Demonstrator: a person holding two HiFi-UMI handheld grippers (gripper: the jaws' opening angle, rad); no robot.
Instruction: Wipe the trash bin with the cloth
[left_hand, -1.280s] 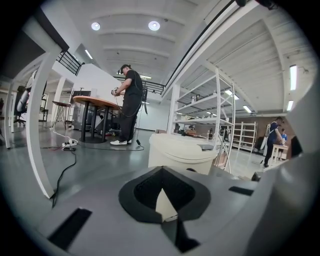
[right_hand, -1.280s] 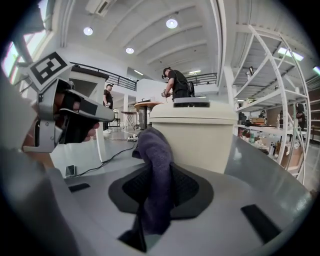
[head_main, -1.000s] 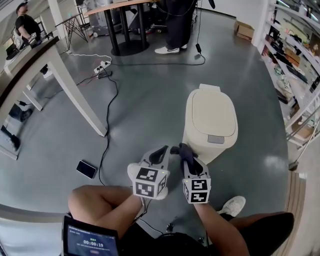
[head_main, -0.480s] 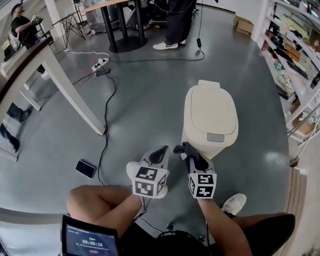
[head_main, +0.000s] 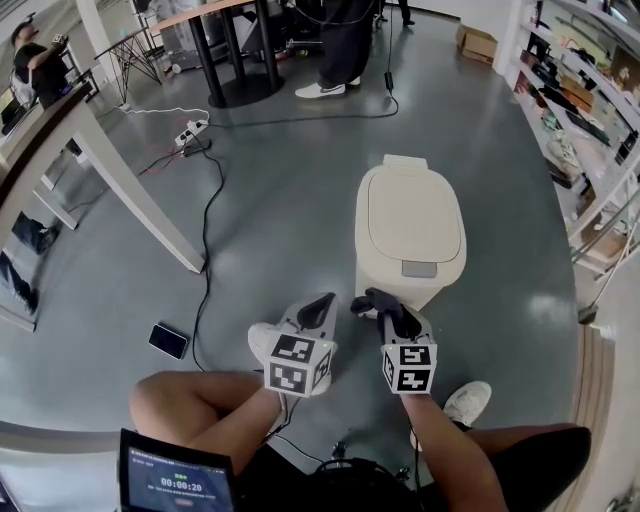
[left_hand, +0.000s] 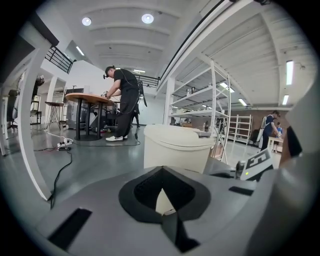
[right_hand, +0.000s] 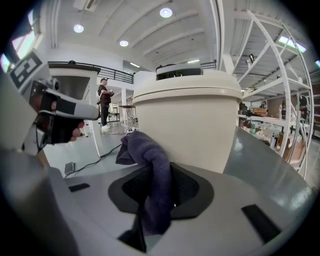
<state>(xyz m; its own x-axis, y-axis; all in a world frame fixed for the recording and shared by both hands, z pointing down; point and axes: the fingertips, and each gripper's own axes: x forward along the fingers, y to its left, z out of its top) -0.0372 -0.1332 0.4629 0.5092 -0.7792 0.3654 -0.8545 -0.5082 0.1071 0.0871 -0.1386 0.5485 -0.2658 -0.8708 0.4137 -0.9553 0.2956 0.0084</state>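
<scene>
The cream trash bin (head_main: 410, 225) with its lid closed stands on the grey floor just ahead of me. My right gripper (head_main: 385, 306) is shut on a dark purple cloth (head_main: 372, 299), which hangs close to the bin's front wall, low down. In the right gripper view the cloth (right_hand: 150, 165) droops between the jaws, with the bin (right_hand: 187, 120) right behind it. My left gripper (head_main: 318, 308) is beside it on the left, shut and holding nothing. In the left gripper view the bin (left_hand: 175, 148) shows beyond the closed tips of that left gripper (left_hand: 161, 170).
A phone (head_main: 170, 340) lies on the floor at the left, beside a black cable (head_main: 205, 250). A white table leg (head_main: 130, 190) slants further left. Shelving (head_main: 590, 130) lines the right side. A person (head_main: 335, 45) stands at a round table far ahead. My shoe (head_main: 467, 402) is near the bin.
My right gripper with the cloth has shifted a little to the right and nearer the bin's front. The left gripper has hardly moved.
</scene>
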